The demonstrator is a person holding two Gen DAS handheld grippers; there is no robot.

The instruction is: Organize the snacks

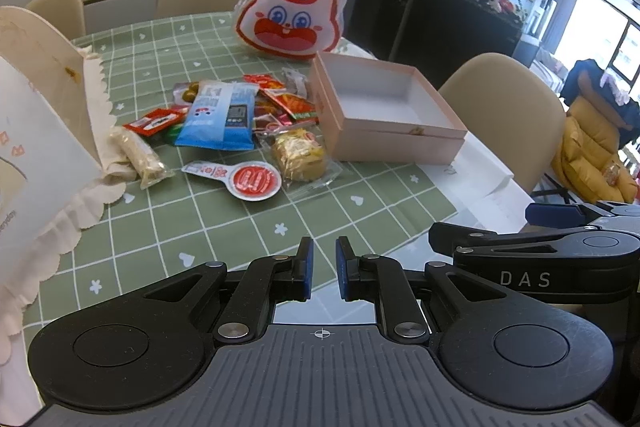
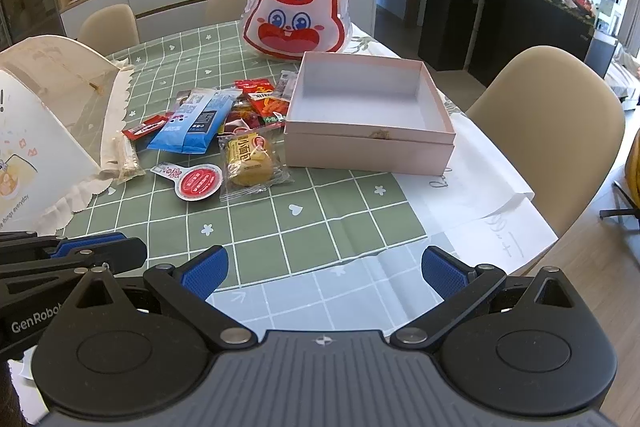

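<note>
A heap of snack packets lies mid-table: a blue bag [image 1: 218,117] [image 2: 192,123], a yellow wrapped cake [image 1: 298,155] [image 2: 248,159], a red round lollipop-shaped pack [image 1: 250,181] [image 2: 198,183] and several red sachets [image 1: 288,103] [image 2: 260,93]. To their right stands an open pink box [image 1: 384,143] [image 2: 368,151], with nothing inside. My left gripper [image 1: 324,267] is shut with nothing between its pads, held over the near table edge. My right gripper [image 2: 324,269] is open and holds nothing, well short of the snacks.
A rabbit-face bag [image 1: 290,17] [image 2: 300,15] stands behind the box. A white mesh food cover with frilled edge [image 1: 48,131] [image 2: 48,131] fills the left side. White paper [image 2: 492,195] lies right of the green checked cloth [image 2: 312,223]. Beige chairs [image 2: 552,131] ring the table.
</note>
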